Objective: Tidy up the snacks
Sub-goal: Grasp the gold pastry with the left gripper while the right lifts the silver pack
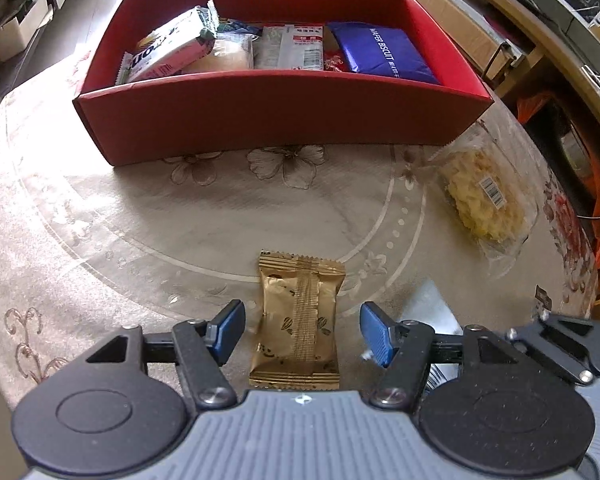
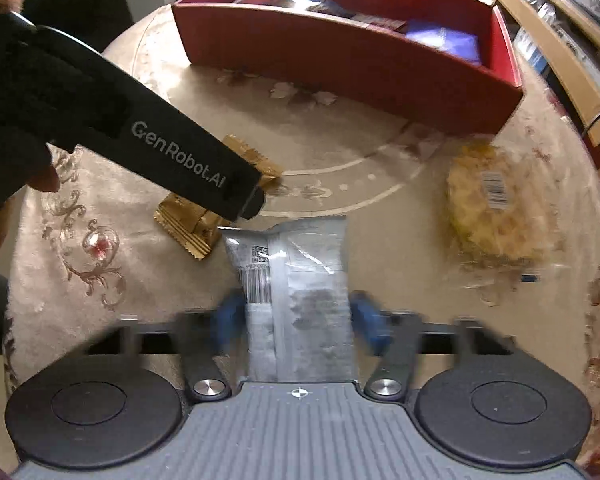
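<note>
Landmark: the red box (image 1: pixel 284 116) at the far side of the table (image 1: pixel 100 220), already holding several packets.

Gold packet (image 1: pixel 298 320): lies flat on the cloth, well short of the box's near wall. Long axis runs straight toward the box, crimped ends near and far, back seam up. Left gripper (image 1: pixel 302 332) stands wide open, 1 blue pad either side of the packet, neither touching. It looks light and crinkly, its foil likely slick, with something crushable inside. Best pinched across the 2 long edges at mid-length, gently.

Silver packet (image 2: pixel 296 292): also short of the box and long axis toward it, barcode side up. Right gripper (image 2: pixel 298 316) straddles it closely; the pads are blurred, so I cannot tell if they grip.

Clear bag of yellow snacks (image 1: pixel 484 204) lies off the box's right corner, untouched.
</note>
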The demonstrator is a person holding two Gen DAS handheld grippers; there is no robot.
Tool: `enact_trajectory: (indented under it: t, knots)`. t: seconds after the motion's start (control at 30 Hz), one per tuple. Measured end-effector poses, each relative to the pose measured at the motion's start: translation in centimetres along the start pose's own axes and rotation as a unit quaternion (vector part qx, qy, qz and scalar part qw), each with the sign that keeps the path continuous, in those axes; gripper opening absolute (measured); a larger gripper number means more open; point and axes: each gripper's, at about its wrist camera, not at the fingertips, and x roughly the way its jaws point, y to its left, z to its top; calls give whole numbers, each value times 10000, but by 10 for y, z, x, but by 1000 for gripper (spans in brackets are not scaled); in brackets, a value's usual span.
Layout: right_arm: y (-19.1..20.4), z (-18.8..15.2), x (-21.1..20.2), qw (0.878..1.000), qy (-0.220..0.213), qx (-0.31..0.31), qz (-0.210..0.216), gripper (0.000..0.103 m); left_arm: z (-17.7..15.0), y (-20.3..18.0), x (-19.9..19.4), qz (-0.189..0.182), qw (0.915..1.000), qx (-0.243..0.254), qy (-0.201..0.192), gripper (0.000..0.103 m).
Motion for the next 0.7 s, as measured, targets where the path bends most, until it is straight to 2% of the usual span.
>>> enact_trajectory:
  t: [0.17, 0.43, 0.53, 0.7]
  knots:
    - [-9, -13, -21, 9991, -121, 388, 108, 48, -1, -6, 2, 54, 10000, 63, 3, 62]
    - [-36, -15, -41, 9930, -539, 1048, -118, 48, -3, -22, 8, 526, 9983, 166, -182, 61]
    - [-48, -12, -45, 9898, -621, 1277, -91, 48, -4, -28, 10, 933, 9945, 304, -355, 42]
    - [-53, -3, -45, 9897, -689, 1251, -86, 48, -8, -26, 8, 938, 9945, 192, -422, 36]
